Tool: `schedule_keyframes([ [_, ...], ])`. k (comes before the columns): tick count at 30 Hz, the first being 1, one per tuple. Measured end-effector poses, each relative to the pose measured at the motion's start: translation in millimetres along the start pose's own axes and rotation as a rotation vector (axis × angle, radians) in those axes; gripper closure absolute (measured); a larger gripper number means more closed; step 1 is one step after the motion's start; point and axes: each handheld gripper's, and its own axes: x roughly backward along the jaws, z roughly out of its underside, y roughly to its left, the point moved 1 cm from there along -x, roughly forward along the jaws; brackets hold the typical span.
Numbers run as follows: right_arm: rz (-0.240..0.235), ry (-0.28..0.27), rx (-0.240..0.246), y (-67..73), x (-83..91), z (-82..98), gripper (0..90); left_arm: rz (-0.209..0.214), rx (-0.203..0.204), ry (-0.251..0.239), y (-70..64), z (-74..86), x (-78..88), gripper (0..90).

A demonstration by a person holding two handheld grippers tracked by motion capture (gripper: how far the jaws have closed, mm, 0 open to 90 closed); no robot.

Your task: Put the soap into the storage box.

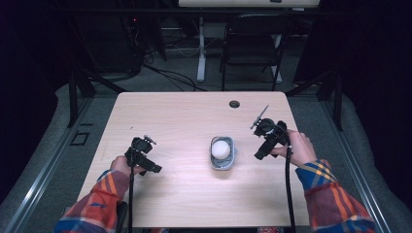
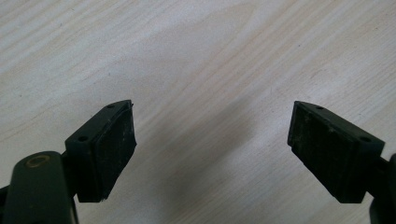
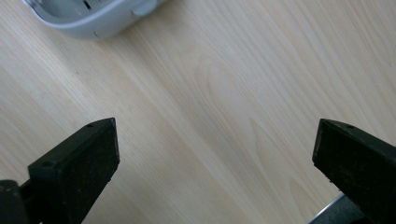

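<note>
The white ball (image 1: 220, 149) sits in the grey bowl (image 1: 223, 163) mid-worktop (image 1: 184, 121). Right claw (image 1: 261, 154), jaws apart and empty, hangs just right of the bowl; left claw (image 1: 154, 168), also apart, lies farther off.

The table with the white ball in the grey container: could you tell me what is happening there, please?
A person holds a two-jaw gripper in each hand over a wooden table. A white ball sits in a grey container at mid-table. The right gripper is beside it, open and empty. The left gripper is open over bare wood.
</note>
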Motion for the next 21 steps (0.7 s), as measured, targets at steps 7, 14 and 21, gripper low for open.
schedule_keyframes([
  [7, 0.015, 0.004, -0.046, -6.6, -1.3, 30.3, 0.1, -0.001, 0.001, 0.001, -0.1, -0.1, -0.2, 15.1],
  [14, 0.017, 0.009, -0.111, -9.9, -12.7, 66.6, 0.0, -0.001, -0.001, 0.006, -0.6, -0.3, -1.2, 15.1],
  [21, 0.012, 0.024, -0.145, -5.8, -34.3, 94.6, 0.0, 0.0, -0.005, 0.008, -1.4, -0.4, -0.7, 15.1],
])
